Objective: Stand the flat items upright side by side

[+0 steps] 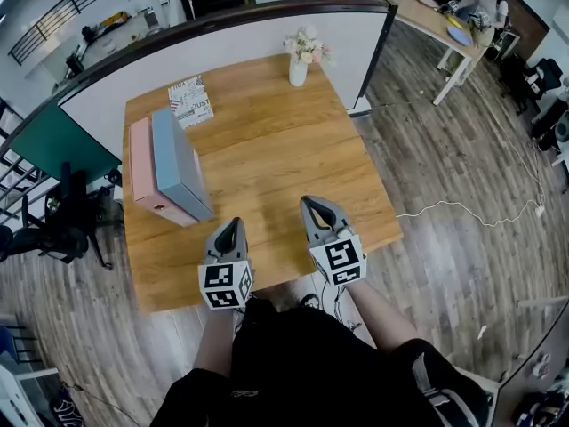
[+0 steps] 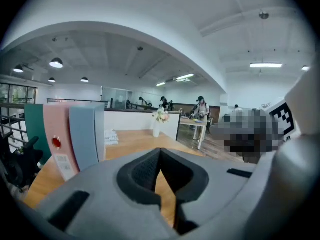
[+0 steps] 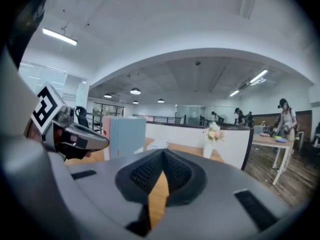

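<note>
Two flat boxes stand upright side by side on the left of the wooden table [image 1: 267, 158]: a pink box [image 1: 147, 172] and, touching its right face, a blue box [image 1: 180, 163]. Both show in the left gripper view, the pink box [image 2: 57, 134] left of the blue box [image 2: 85, 134], and the blue box [image 3: 127, 136] in the right gripper view. My left gripper [image 1: 232, 225] is shut and empty over the table's near edge, right of the boxes. My right gripper [image 1: 313, 205] is shut and empty, further right. Neither touches a box.
A patterned booklet [image 1: 190, 101] lies flat at the back left of the table. A white vase with flowers [image 1: 300, 60] stands at the back right. A white partition [image 1: 231, 47] runs behind the table. Chairs [image 1: 53, 221] stand left of it; a cable [image 1: 462, 210] lies on the floor.
</note>
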